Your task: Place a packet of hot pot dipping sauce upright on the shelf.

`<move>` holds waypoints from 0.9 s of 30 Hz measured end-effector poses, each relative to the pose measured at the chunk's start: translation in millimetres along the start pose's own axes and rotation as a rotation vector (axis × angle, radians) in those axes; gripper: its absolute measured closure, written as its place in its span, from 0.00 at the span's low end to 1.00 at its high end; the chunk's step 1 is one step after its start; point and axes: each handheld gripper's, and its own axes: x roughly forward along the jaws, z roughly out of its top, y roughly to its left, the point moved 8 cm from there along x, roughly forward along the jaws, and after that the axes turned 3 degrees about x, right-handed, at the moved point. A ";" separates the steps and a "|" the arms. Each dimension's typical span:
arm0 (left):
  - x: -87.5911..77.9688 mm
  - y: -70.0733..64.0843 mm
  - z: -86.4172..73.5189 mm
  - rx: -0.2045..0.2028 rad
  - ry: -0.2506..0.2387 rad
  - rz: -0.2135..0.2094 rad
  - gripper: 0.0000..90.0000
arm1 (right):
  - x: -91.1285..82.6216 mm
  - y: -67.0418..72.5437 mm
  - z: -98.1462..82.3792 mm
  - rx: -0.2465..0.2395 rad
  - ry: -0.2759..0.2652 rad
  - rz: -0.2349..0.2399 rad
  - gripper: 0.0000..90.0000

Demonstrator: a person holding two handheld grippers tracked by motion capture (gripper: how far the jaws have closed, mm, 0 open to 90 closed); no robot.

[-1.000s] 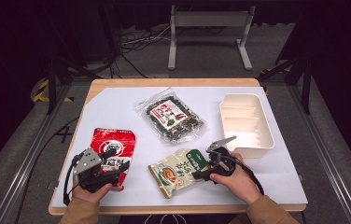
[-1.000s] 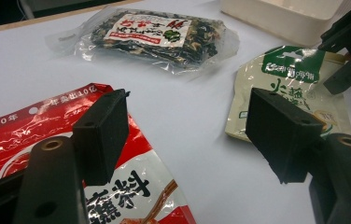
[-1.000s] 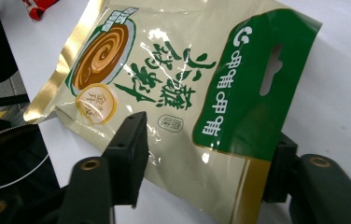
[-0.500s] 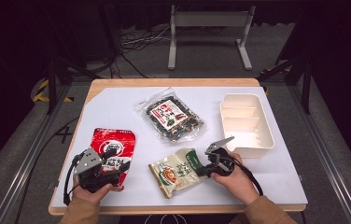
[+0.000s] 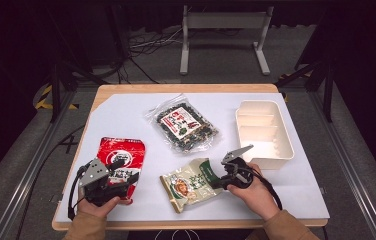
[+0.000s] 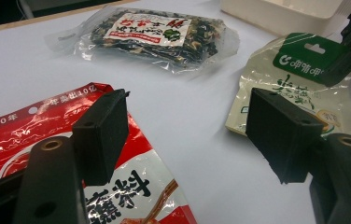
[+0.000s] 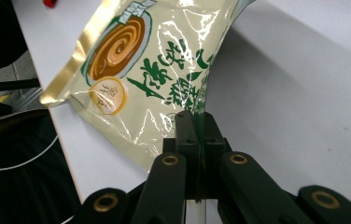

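- Two jaws of the right gripper (image 7: 197, 135) had just closed, and they pinched the green top edge of the beige snack pouch (image 7: 164, 70) between them; I judge the grasp was made and lifting could follow.
- Beyond the jaws the pouch looked glossy and wrinkled, with a brown swirl picture, one part raised from the white table (image 5: 126, 120).
- Spread and empty, the left gripper (image 6: 187, 130) hung over the red packet (image 6: 33, 126).
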 end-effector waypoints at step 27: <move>-1.0 1.4 0.1 -0.004 -0.001 0.009 0.34 | -66.9 38.5 34.7 -0.142 -0.059 0.007 0.99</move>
